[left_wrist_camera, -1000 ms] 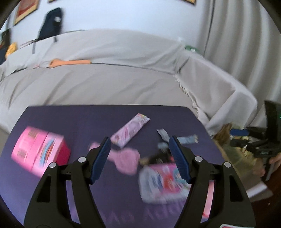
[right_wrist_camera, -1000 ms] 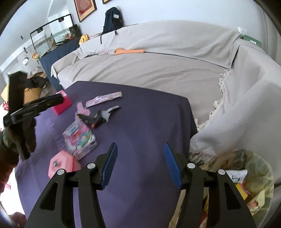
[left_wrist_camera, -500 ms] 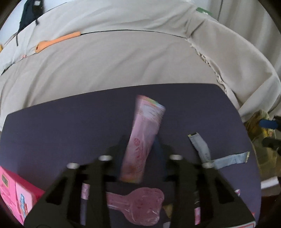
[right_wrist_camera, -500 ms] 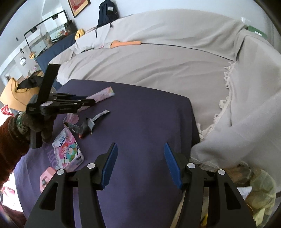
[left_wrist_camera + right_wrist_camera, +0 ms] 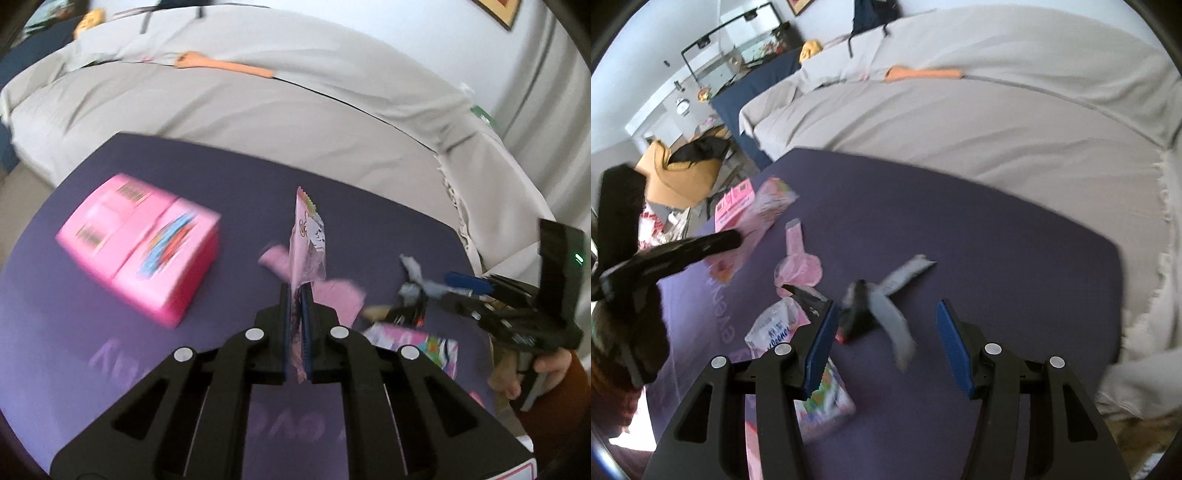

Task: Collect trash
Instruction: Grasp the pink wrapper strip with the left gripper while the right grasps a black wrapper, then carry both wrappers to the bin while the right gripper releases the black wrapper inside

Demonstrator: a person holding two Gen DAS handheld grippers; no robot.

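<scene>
My left gripper (image 5: 295,295) is shut on a long pink snack wrapper (image 5: 308,243) and holds it upright above the purple table (image 5: 240,173). The same wrapper (image 5: 761,218) shows in the right wrist view, held by the left gripper (image 5: 737,236). My right gripper (image 5: 884,332) is open and empty, low over a grey torn wrapper (image 5: 892,295) and a dark scrap (image 5: 858,314). A flat pink wrapper (image 5: 798,266) and a white-pink packet (image 5: 775,328) lie to its left.
A pink box (image 5: 140,254) stands at the table's left. A colourful packet (image 5: 410,339) lies at the front right. A grey covered sofa (image 5: 979,110) wraps around the far side and right of the table. An orange object (image 5: 923,74) lies on the sofa.
My left gripper has shut on the long pink wrapper and lifted it off the table. My right gripper has moved left and forward over the grey and dark scraps.
</scene>
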